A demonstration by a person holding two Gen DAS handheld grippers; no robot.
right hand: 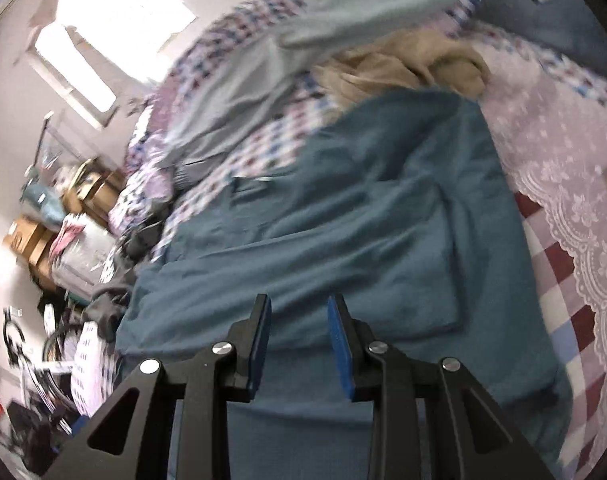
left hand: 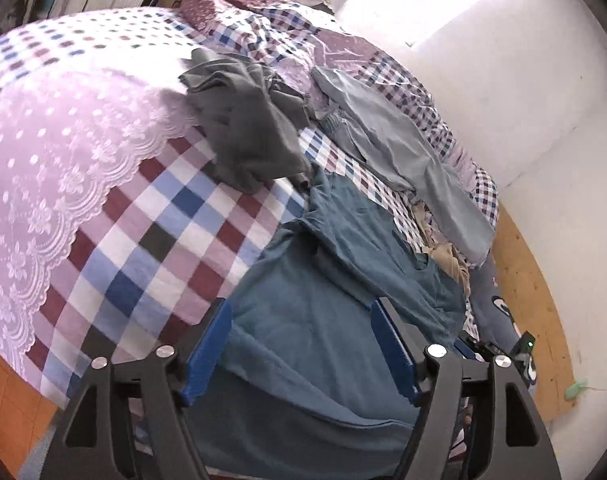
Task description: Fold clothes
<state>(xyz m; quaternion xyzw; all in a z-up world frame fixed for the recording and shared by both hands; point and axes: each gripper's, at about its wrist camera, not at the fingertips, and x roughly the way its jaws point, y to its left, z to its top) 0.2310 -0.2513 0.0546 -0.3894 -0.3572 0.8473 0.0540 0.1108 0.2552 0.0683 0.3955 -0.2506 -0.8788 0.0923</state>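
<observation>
A teal shirt (left hand: pixel 327 320) lies spread on the bed (left hand: pixel 175 216), over the checked cover, and fills the lower centre of both wrist views. It is partly doubled over already: in the right wrist view a flap sits on top with a straight edge running from about 9 o'clock to 3 o'clock just ahead of the jaws.

The left gripper (left hand: pixel 303 320) hovers over the shirt with its jaws spread wide and nothing between them. The right gripper (right hand: pixel 299 316) also stands open above the cloth, its jaws parted more narrowly, and grips nothing; that view is blurred, so whether the tips touch the fabric cannot be told.

Other clothes wait on the bed: a dark grey garment (left hand: pixel 243 120) crumpled at 12 o'clock from the shirt, pale grey trousers (left hand: pixel 407 160) stretched out toward 1 o'clock, and a beige garment (right hand: pixel 407 68) bunched beyond the shirt's far edge.

The shirt looks like a light, limp knit. It will likely sag and crease if lifted by one point, and thin layers may slip apart in a shallow pinch. Taking it at two corners of a hem or folded edge, pinching through all layers, seems the surest hold.
</observation>
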